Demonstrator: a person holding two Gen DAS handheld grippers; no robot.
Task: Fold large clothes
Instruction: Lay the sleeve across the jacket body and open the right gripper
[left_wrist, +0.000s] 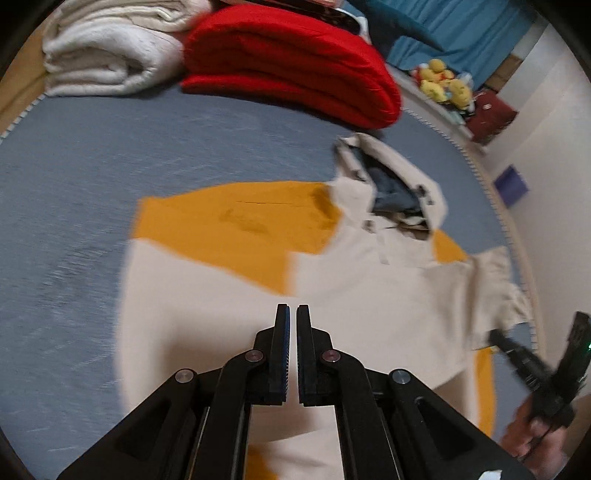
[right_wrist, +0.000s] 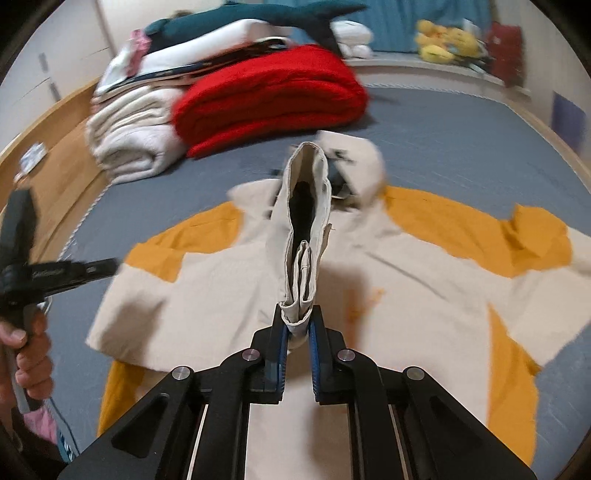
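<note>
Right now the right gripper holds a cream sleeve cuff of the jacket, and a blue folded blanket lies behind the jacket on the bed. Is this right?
Only the colour is wrong. The folded blanket behind the jacket is red, as the right wrist view shows. The right gripper does hold the cream cuff.

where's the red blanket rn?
Folded red blanket lies at the bed's far end, beside the cream blanket on its left, beyond the cream-and-orange jacket.

Black linkage grippers (right_wrist: 297, 325) with silver screws (right_wrist: 250, 355) and blue-padded fingers (right_wrist: 282, 343).
</note>
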